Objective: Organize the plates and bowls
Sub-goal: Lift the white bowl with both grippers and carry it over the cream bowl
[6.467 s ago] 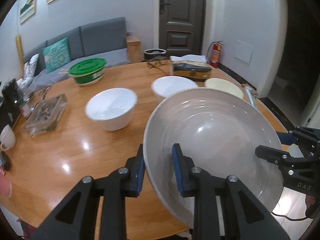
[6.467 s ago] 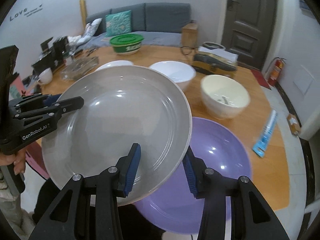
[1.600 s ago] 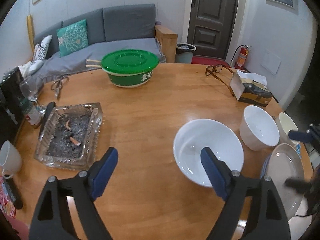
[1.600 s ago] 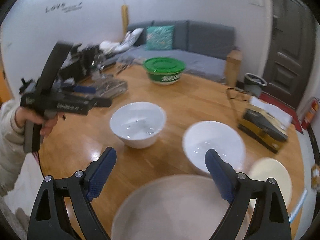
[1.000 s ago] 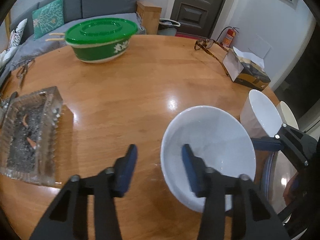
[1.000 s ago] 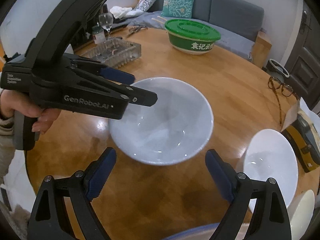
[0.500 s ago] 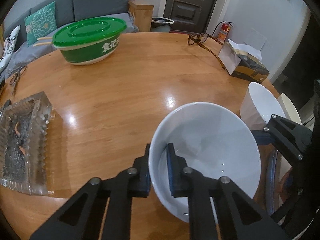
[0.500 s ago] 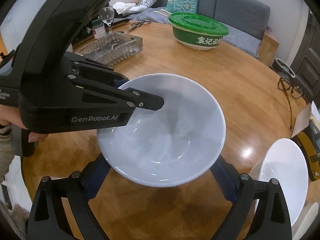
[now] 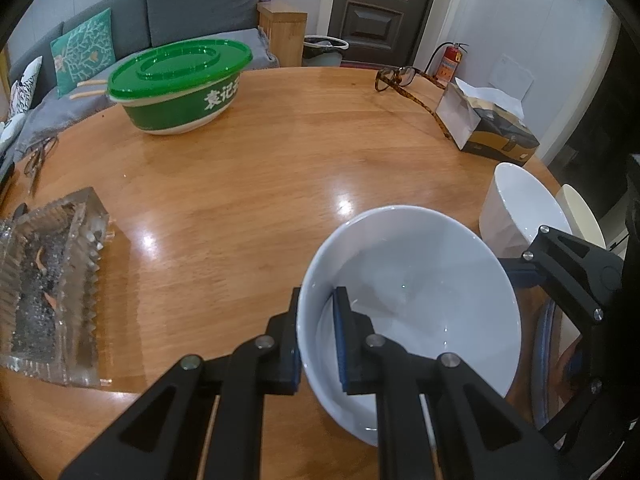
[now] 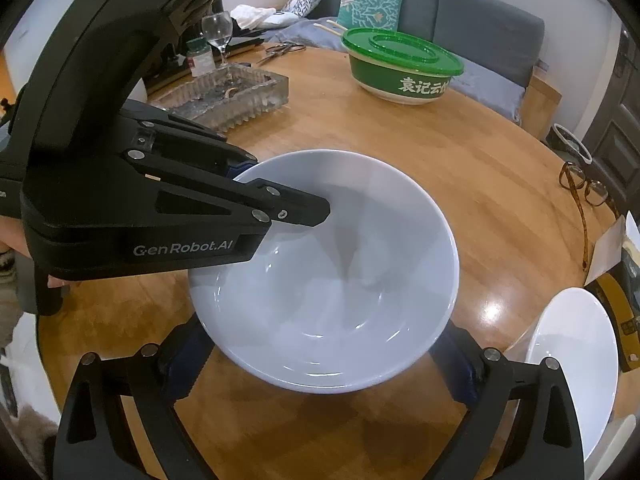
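Observation:
A white bowl (image 9: 412, 300) sits at the near side of the wooden table (image 9: 260, 184). My left gripper (image 9: 318, 312) is shut on its near-left rim, one pad inside and one outside. In the right wrist view the same bowl (image 10: 328, 272) fills the middle, and the left gripper (image 10: 296, 208) clamps its left rim. My right gripper (image 10: 322, 360) stands wide open, a finger (image 10: 188, 356) on each side of the bowl's lower wall; I see no pad pressing. A second white bowl (image 9: 520, 208) and a cream bowl (image 9: 580, 212) stand to the right.
A green lidded bowl (image 9: 180, 80) stands at the far side. A glass ashtray (image 9: 48, 288) lies at the left. Glasses (image 9: 404, 80) and a tissue box (image 9: 488, 128) sit at the back right. Stacked plates (image 9: 546, 340) show at the right edge. A wine glass (image 10: 218, 28) stands far left.
My left gripper has shut on the white bowl's rim. My right gripper has come closer, so its open fingers now straddle the bowl. Earlier, both grippers held a grey plate.

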`<move>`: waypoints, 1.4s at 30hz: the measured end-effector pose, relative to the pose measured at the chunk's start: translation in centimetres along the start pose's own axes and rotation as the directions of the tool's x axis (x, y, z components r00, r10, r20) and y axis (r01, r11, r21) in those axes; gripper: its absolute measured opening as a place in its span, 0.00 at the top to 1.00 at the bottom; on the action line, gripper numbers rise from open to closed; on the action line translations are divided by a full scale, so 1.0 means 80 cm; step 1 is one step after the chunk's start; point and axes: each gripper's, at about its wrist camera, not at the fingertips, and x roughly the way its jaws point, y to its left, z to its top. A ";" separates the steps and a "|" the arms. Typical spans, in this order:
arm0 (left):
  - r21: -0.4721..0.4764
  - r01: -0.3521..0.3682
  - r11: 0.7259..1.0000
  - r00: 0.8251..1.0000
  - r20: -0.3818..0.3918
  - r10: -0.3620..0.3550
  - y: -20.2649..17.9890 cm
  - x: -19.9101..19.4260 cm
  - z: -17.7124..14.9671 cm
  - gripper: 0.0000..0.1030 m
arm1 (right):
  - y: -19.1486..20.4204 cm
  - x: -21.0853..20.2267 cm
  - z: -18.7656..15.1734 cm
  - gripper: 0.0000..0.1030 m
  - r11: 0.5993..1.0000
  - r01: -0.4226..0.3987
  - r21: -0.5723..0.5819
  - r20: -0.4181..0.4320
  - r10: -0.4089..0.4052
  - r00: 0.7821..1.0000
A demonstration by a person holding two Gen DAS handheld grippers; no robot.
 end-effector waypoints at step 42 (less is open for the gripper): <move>0.240 0.040 0.970 0.992 0.110 -0.068 -0.264 -0.049 0.089 0.89 | -0.117 -0.213 -0.120 0.08 0.974 0.150 0.169 0.183 -0.180 0.967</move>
